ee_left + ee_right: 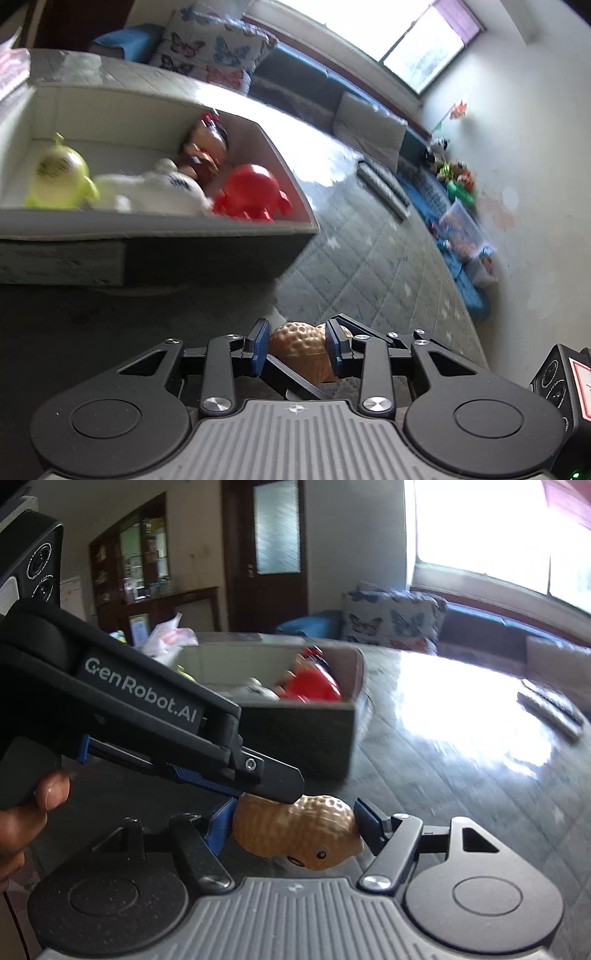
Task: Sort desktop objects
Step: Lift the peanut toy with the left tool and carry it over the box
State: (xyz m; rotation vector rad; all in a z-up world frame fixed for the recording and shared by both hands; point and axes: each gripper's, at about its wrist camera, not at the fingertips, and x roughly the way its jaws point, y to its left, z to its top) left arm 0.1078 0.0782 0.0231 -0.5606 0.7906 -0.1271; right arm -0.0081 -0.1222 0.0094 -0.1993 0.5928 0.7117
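1. Two claws meet on one object: a tan, peanut-shaped toy [295, 830] with a dimpled shell and a painted eye.
2. Handling estimate: the toy looks like hollow moulded plastic or vinyl, so probably light and fairly stiff. Its glossy, rounded shell may slip under the pads, though the dimples should add some friction. It does not look fragile.
3. Grasp point: take hold across the narrower waist or the two long flanks, not the domed ends.
4. Left claw [297, 349]: narrow, its blue pads pressing on one end of the toy. The right-wrist view shows this claw reaching in from upper left.
5. Right claw [293, 829]: jaws at medium width, one pad at each end of the toy. The left pad appears to touch; the right pad shows a slight gap, so a firm grip cannot be confirmed.
6. Location: the toy hangs between both claws, just above the quilted surface [424, 775], near the open box [291, 177] of sorted toys.
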